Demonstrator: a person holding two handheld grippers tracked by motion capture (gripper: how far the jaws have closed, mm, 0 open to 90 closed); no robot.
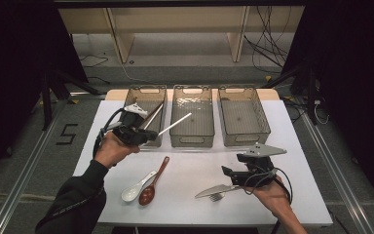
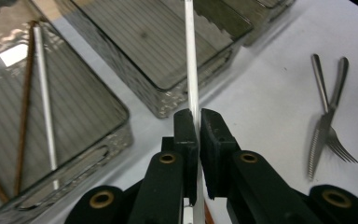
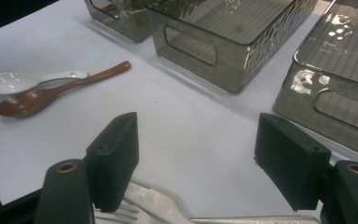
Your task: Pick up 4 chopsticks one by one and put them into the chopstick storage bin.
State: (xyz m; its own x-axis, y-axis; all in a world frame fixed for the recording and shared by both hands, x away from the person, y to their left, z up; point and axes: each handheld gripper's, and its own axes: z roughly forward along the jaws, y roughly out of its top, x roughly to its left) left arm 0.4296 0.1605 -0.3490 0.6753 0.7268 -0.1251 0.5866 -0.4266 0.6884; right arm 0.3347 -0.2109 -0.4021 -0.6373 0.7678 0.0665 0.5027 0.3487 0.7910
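Left gripper (image 2: 195, 122) clamps white chopstick (image 2: 191, 60) near one end, keeping it clear above the left bin (image 1: 146, 97) holding chopsticks. Right gripper (image 3: 196, 158) open over knife (image 1: 216, 190) and fork (image 1: 216, 197) on worktop (image 1: 190, 170), likely next.

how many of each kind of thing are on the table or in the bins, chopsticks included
bins: 3 (left, middle, right)
chopsticks: 3 (white one held in the left gripper, white one and brown one in the left bin)
spoons: 2 (white, brown)
knife: 1
fork: 1
total: 10
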